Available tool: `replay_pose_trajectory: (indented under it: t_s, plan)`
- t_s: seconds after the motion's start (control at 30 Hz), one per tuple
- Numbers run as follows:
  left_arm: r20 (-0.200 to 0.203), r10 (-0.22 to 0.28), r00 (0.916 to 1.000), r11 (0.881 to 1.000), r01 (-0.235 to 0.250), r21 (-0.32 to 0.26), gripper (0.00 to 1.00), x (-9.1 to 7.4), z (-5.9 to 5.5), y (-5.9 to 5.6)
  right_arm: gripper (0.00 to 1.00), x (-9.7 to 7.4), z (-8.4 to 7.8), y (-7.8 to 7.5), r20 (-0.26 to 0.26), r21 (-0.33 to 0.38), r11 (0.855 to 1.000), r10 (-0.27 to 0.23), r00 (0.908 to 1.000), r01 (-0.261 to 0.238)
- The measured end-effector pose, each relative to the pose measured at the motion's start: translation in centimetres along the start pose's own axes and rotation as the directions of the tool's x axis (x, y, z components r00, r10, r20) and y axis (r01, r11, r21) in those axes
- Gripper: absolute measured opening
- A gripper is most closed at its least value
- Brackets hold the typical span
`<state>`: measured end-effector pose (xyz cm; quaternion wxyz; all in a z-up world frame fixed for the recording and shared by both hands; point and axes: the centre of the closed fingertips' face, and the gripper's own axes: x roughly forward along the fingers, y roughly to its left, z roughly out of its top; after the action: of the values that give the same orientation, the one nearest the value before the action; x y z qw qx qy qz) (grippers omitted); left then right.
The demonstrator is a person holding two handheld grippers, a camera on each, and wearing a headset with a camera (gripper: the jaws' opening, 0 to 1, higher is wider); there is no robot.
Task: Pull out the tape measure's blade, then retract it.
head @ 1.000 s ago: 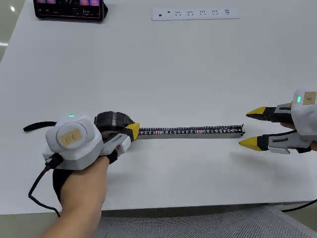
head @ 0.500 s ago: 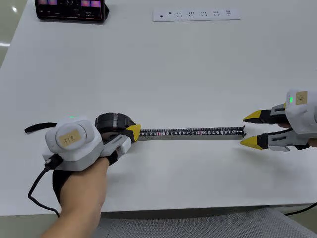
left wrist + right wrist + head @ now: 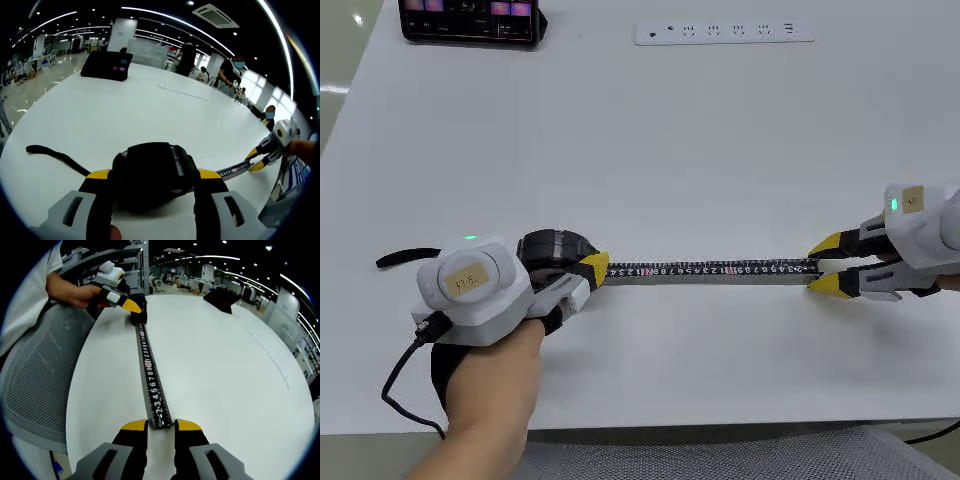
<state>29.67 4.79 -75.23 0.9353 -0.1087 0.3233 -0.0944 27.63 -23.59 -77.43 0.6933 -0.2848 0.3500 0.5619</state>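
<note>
The black, rounded tape measure case (image 3: 552, 248) sits on the white tabletop (image 3: 670, 150) at the near left, clasped by the left tongs (image 3: 570, 270). In the left gripper view the two yellow-tipped jaws of the left tongs (image 3: 152, 175) press against the case (image 3: 152, 167) from either side, so it is firmly grasped. A bare hand (image 3: 495, 385) holds these tongs from the near edge, and a black cable (image 3: 395, 385) trails off to the left. A black wrist strap (image 3: 405, 256) lies flat on the tabletop just left of the case (it also curls across the left gripper view (image 3: 50, 152)).

The dark steel blade with white numerals (image 3: 710, 270) is drawn out of the case and lies flat, running rightward to the right tongs (image 3: 823, 266). In the right gripper view the blade (image 3: 150, 370) ends between the yellow tips of the right tongs (image 3: 161, 426), one jaw on each side of its end. The jaws stand only narrowly apart. I cannot tell whether they are actually pinching the blade's tip or merely bracketing it.

At the far edge lie a long white power strip (image 3: 724, 31) and, further left, a dark tablet with a lit screen (image 3: 470, 18). A grey mesh chair seat (image 3: 720, 455) shows below the near edge of the tabletop.
</note>
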Motion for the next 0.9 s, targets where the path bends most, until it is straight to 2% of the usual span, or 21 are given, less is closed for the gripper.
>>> replay_pose_trajectory:
  t_s: [0.2,0.9]
  plan:
    - [0.000,0.000,1.0000,1.000,0.000,-0.001,0.62,0.07,0.01,0.05,0.13,0.07,-0.01,-0.08,-0.004,-0.021,1.000,0.005,1.0000,-0.005]
    - [-0.009,0.003,1.0000,1.000,-0.003,0.006,0.61,-0.02,-0.05,0.05,0.11,0.05,0.07,0.05,-0.012,-0.058,0.998,0.006,0.9999,-0.007]
